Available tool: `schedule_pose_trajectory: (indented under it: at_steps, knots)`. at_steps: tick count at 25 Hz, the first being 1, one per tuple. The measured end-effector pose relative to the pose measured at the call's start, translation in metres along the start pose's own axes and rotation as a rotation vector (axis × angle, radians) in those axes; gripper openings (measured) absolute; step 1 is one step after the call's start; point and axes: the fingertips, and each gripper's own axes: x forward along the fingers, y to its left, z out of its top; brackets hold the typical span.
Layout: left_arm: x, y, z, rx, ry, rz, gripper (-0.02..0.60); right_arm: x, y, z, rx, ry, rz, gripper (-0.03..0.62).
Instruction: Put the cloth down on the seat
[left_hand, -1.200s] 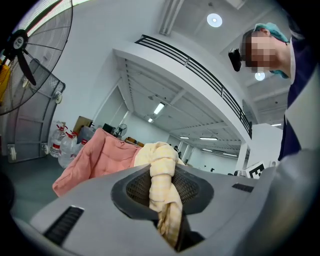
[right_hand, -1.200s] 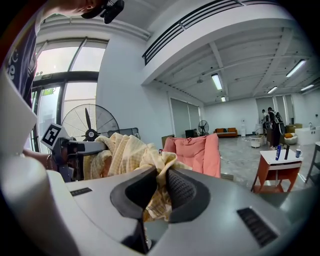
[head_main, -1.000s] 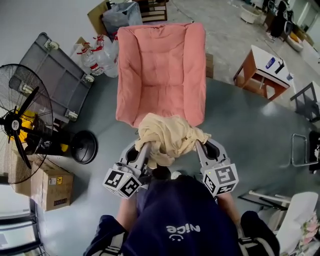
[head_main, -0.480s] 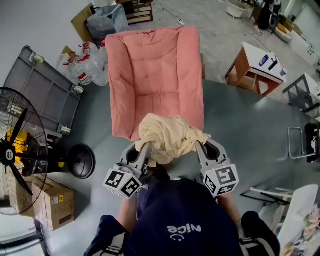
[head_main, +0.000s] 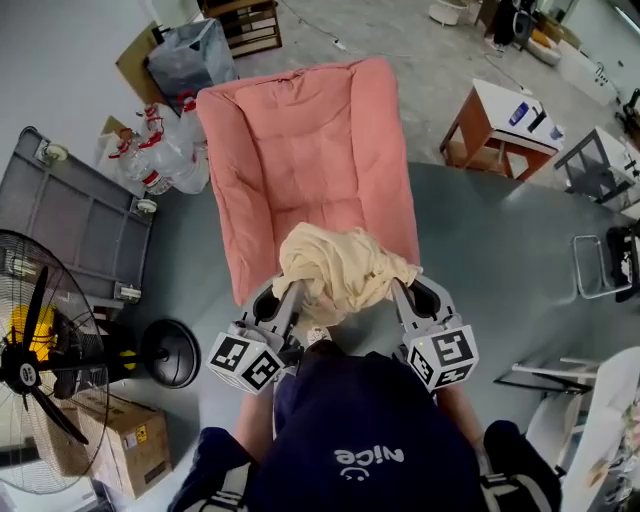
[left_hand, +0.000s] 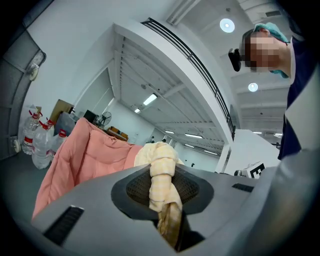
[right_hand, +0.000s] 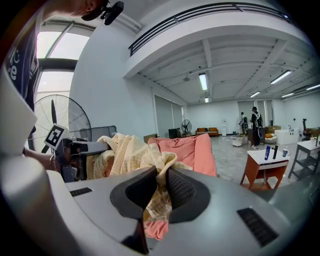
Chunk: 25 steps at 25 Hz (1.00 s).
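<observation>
A pale yellow cloth (head_main: 340, 270) hangs bunched between my two grippers, over the front edge of a pink cushioned seat (head_main: 305, 165). My left gripper (head_main: 293, 293) is shut on a twisted fold of the cloth (left_hand: 162, 190). My right gripper (head_main: 393, 290) is shut on another fold of the cloth (right_hand: 159, 192). In the left gripper view the pink seat (left_hand: 87, 155) rises to the left behind the cloth. Seen from the right gripper view, the seat (right_hand: 192, 150) lies just beyond the jaws.
A black standing fan (head_main: 45, 350) and a cardboard box (head_main: 120, 455) are at the left. A grey flat cart (head_main: 70, 225) and bagged bottles (head_main: 160, 155) lie beside the seat. A small wooden table (head_main: 500, 125) stands at the right, with a chair frame (head_main: 600, 270) nearer.
The person has walked toward the seat with both grippers holding the cloth. The seat has come nearer, so the cloth now overlaps its front edge. Both grips are unchanged.
</observation>
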Motion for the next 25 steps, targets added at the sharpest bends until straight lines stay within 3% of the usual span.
schedule_pose_trajectory:
  at_steps: [13, 25]
  knots:
    - [0.006, 0.074, 0.029, -0.014, 0.028, -0.028, 0.091, 0.067, 0.035, 0.005, 0.023, 0.015, -0.036, 0.078]
    - [0.027, 0.099, 0.032, -0.045, 0.009, 0.022, 0.091, 0.108, 0.027, 0.007, 0.008, 0.076, 0.048, 0.078]
